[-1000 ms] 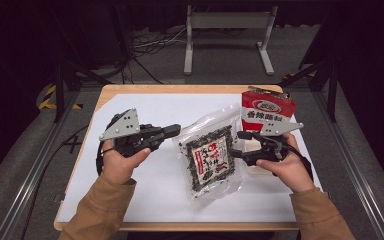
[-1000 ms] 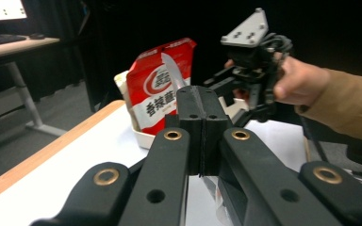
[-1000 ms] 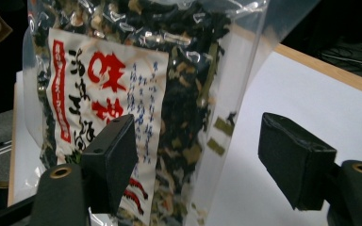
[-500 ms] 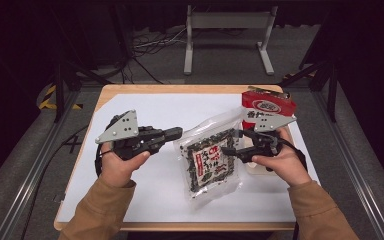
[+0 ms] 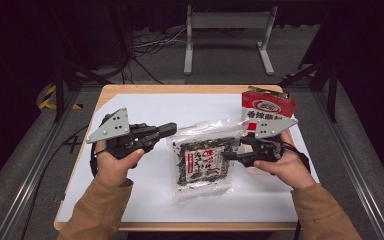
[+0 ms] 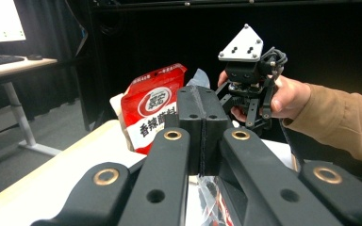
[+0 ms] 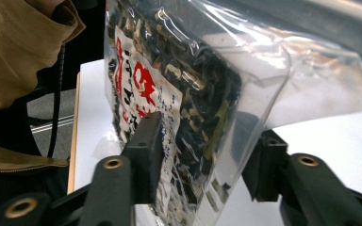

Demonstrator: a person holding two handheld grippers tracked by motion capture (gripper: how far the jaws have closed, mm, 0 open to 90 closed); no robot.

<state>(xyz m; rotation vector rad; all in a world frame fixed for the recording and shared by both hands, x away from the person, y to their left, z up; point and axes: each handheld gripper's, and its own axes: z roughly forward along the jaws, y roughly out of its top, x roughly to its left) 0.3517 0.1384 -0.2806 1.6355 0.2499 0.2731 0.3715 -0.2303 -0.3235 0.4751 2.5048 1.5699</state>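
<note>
The left claw (image 5: 172, 128) hovers with its jaws pressed together, empty, just left of the clear seaweed bag (image 5: 203, 162) lying mid-desk (image 5: 130, 210). The right claw (image 5: 228, 156) has just been closing, the bag's edge between its jaws. Behind it stands a red snack packet (image 5: 266, 107).

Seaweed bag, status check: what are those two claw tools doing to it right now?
Right gripper jaws have just been closing, one each side of the seaweed bag. Left gripper shut, empty, beside it. Red snack bag stands behind, clear.

Dark room, grey floor (image 5: 25, 165), white-topped table (image 5: 145, 107), metal stand (image 5: 227, 30)
</note>
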